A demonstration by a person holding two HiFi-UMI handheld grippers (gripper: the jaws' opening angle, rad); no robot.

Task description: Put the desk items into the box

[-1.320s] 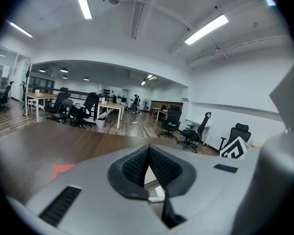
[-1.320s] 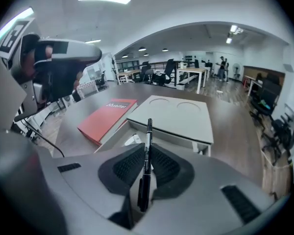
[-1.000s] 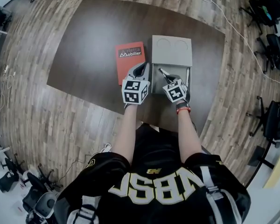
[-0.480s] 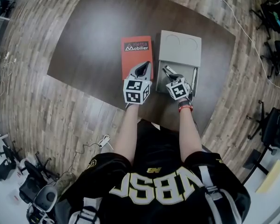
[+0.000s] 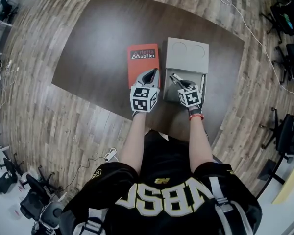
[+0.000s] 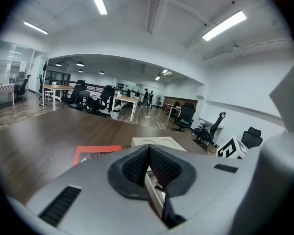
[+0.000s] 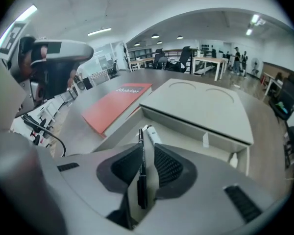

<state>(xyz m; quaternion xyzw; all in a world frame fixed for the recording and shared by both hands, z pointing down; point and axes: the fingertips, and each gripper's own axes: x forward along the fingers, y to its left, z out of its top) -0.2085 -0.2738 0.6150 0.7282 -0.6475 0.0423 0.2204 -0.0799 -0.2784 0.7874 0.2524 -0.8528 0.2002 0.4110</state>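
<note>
Closest to you, your right gripper (image 5: 180, 83) hangs over the near, uncovered end of the box (image 5: 187, 50). Its right gripper view shows the ribbed black pads opening. One slim black pen (image 7: 141, 175) stands between them, lying along the left pad with a gap to the right pad, so the grip on it is loose. A white, rounded tip shows just beside the pen's far end, and you cannot tell whether it is between the jaws or in the box. Your left gripper (image 5: 152, 72) sits just left of the box's near corner. Its own view shows the two ribbed pads meeting in a closed wedge with nothing between them.

The box is a single flat one of matte grey card. A lid with two pressed circular outlines covers its far half, and the near half is an open tray. The head view shows one thin white pen (image 5: 204, 80) lying along the tray's right wall. Touching the box's left side lies one smooth red booklet (image 5: 142, 65) with a dark title band at its far end. The left gripper view catches only a corner of it.

Box and booklet rest on a dark brown, matte table (image 5: 98, 43). Beyond the box, wood-plank floor (image 5: 34, 116) surrounds the table. Only the gripper views show desks and office chairs (image 6: 210, 129) further back.
</note>
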